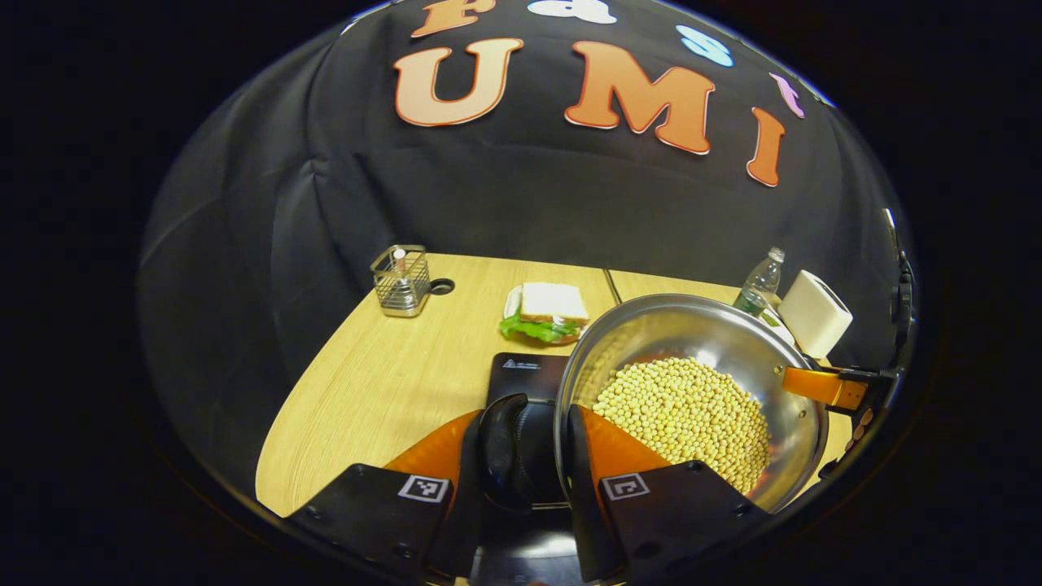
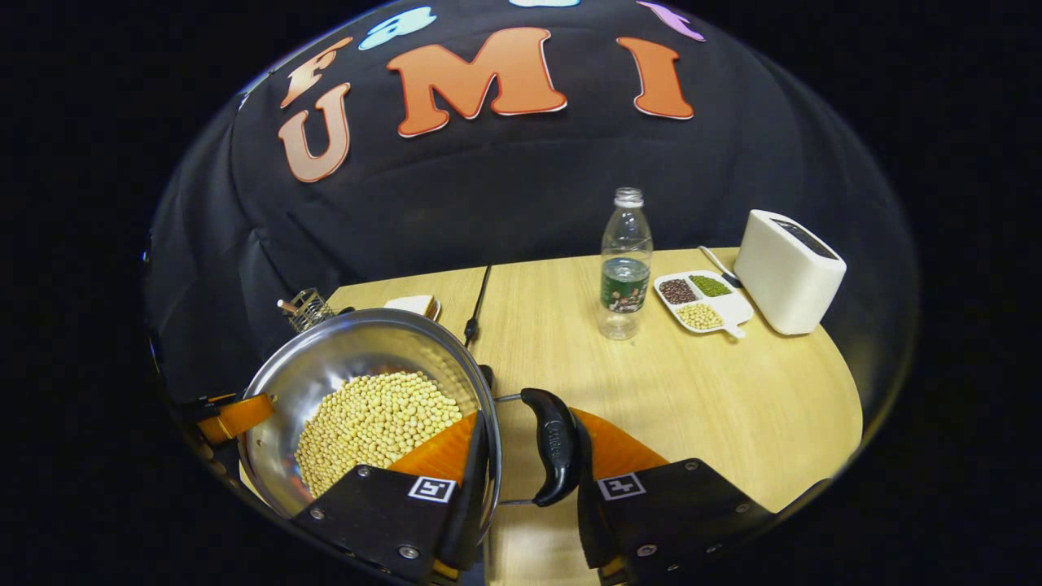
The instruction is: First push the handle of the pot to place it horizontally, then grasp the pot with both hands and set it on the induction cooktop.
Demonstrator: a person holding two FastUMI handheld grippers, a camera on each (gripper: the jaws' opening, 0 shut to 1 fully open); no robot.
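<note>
1. On the wooden worktop [image 2: 651, 391] the steel pot [image 1: 700, 342] sits heaped with pale soybeans [image 1: 684, 415], held from both sides; its base overlaps the black induction cooktop [image 1: 525, 374], though whether it rests there or hangs just above I cannot tell.
2. In the left gripper view, the left gripper [image 1: 533, 452] has its jaws closed across the pot's rim and its black side handle [image 1: 501, 448], one finger outside the handle, the other inside the bowl against the beans.
3. In the right gripper view, the right gripper [image 2: 525, 452] does the same on the opposite handle [image 2: 553, 443]; one finger lies inside the rim, the other just beyond the handle, both pressing in.
4. Behind the pot stand a sandwich [image 1: 549, 313] on a plate and a wire holder [image 1: 401, 281]; to the right are a water bottle [image 2: 625, 264], a divided dish of beans [image 2: 704, 303] and a white toaster [image 2: 788, 273], all well apart from the pot.
</note>
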